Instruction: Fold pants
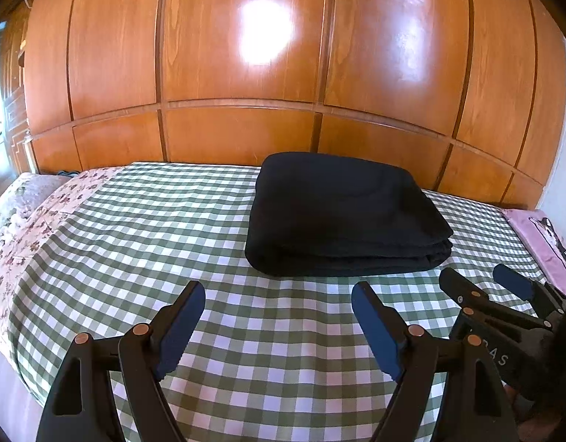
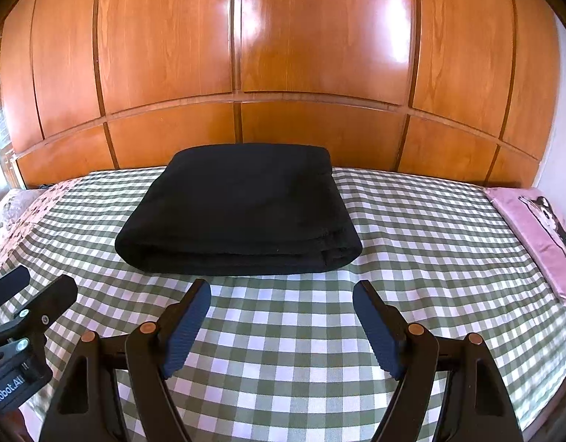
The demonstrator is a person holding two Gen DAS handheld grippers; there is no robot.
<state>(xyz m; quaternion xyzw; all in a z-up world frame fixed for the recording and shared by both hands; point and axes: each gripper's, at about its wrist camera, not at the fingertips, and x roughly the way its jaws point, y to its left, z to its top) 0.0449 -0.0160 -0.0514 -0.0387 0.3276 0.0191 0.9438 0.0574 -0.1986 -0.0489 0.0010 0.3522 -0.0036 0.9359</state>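
Nearest the lens, the left gripper (image 1: 278, 305) hangs over the green-and-white checked bedspread (image 1: 143, 228) with its blue-padded jaws spread wide and nothing between them. At about three o'clock from it in the left wrist view sits the right gripper (image 1: 482, 281), apart from the cloth bundle; seen from its own camera, the right gripper (image 2: 282, 304) also stands wide and empty. From that camera the left gripper (image 2: 39, 281) shows at nine o'clock. Black pants (image 2: 238, 213) lie folded into a thick rectangular stack on the bedspread, at twelve o'clock from the right claw and near one o'clock from the left, touched by neither. Behind them rises a glossy wooden panelled wall (image 2: 283, 55). A pink cloth with a cat picture (image 2: 541, 228) lies at three o'clock, and a floral cover (image 1: 28, 228) at nine o'clock.
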